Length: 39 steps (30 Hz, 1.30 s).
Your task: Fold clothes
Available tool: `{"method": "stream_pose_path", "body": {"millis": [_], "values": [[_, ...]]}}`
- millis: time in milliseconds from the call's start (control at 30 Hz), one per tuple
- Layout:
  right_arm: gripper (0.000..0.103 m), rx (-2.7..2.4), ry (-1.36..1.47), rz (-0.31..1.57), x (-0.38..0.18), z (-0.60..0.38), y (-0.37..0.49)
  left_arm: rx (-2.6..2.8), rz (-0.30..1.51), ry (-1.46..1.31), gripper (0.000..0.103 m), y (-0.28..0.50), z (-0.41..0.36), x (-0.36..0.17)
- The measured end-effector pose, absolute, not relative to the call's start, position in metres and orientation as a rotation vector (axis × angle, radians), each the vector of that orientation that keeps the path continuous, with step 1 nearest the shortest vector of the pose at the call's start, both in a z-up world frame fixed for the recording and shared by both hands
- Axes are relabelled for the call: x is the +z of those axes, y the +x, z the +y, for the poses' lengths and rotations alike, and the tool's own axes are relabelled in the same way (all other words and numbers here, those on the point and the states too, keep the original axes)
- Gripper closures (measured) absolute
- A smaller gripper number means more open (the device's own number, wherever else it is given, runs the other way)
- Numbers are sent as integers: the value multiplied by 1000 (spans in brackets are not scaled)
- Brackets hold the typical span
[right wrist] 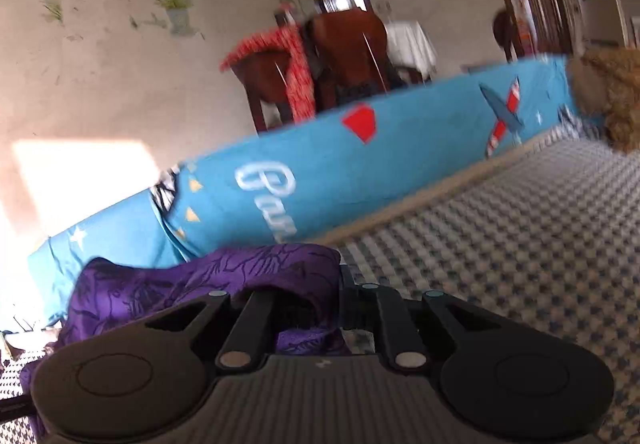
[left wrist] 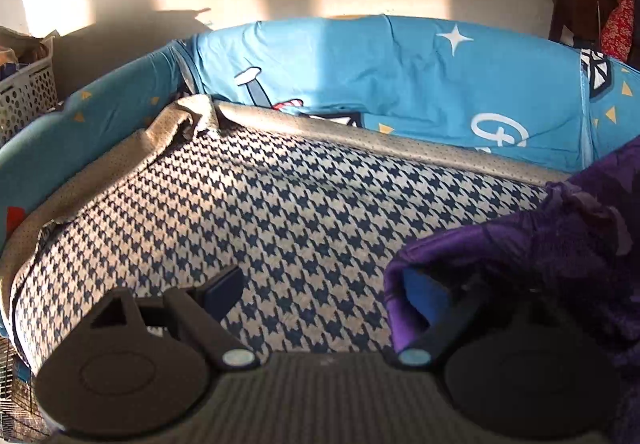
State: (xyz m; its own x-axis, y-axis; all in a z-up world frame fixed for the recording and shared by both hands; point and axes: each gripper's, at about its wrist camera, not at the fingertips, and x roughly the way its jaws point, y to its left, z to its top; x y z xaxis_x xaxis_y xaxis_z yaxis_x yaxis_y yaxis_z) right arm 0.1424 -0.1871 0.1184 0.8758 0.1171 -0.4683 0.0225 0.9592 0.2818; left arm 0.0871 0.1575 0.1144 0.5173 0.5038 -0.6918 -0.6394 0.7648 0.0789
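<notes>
One purple garment (left wrist: 560, 244) is the thing to fold here, a thin, glossy cloth with a darker leafy print; it looks light, limp and rather slippery, so I judge it will sag and slide unless taken by a hem or a corner rather than mid-panel. In the left wrist view it bunches at the lower right of the frame, draped over one finger of the left gripper (left wrist: 328, 296), whose blue-padded fingers stand wide apart with nothing pinched between them. In the right wrist view the same cloth lies crumpled at the lower left and centre, and the right gripper (right wrist: 308, 300) has its fingers drawn close together with a fold of the garment between them. How far the folding has gone cannot be told, since the cloth is heaped, not flat. Under it spreads a blue-and-white houndstooth cover (left wrist: 260, 212), edged by a tan perforated mat (left wrist: 120, 160), and behind rises a blue printed cushion (left wrist: 380, 72).
</notes>
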Motion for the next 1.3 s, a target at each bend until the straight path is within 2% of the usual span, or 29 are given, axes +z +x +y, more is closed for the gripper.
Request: {"method": "stream_pose_path", "body": {"millis": [100, 133, 167, 300, 367, 467, 600, 767, 1133, 1300], "values": [[86, 59, 288, 613, 105, -185, 152, 627, 745, -216, 6, 81, 150, 120], [82, 61, 276, 633, 103, -184, 152, 602, 736, -221, 5, 78, 146, 123], [77, 63, 257, 635, 103, -184, 151, 578, 722, -223, 4, 75, 143, 126], [70, 106, 204, 606, 111, -183, 137, 508, 646, -198, 0, 67, 128, 140], [60, 138, 188, 576, 116, -182, 130, 476, 621, -187, 0, 65, 121, 143], [56, 219, 158, 522, 121, -176, 124, 433, 631, -159, 0, 69, 110, 140], [55, 363, 147, 540, 117, -156, 124, 416, 630, -82, 0, 70, 96, 136], [42, 482, 53, 569, 102, -123, 125, 424, 673, -23, 0, 77, 91, 125], [42, 493, -170, 566, 72, -75, 138, 441, 782, -105, 0, 96, 113, 103], [42, 505, -181, 563, 69, -69, 143, 452, 791, -102, 0, 102, 113, 99]]}}
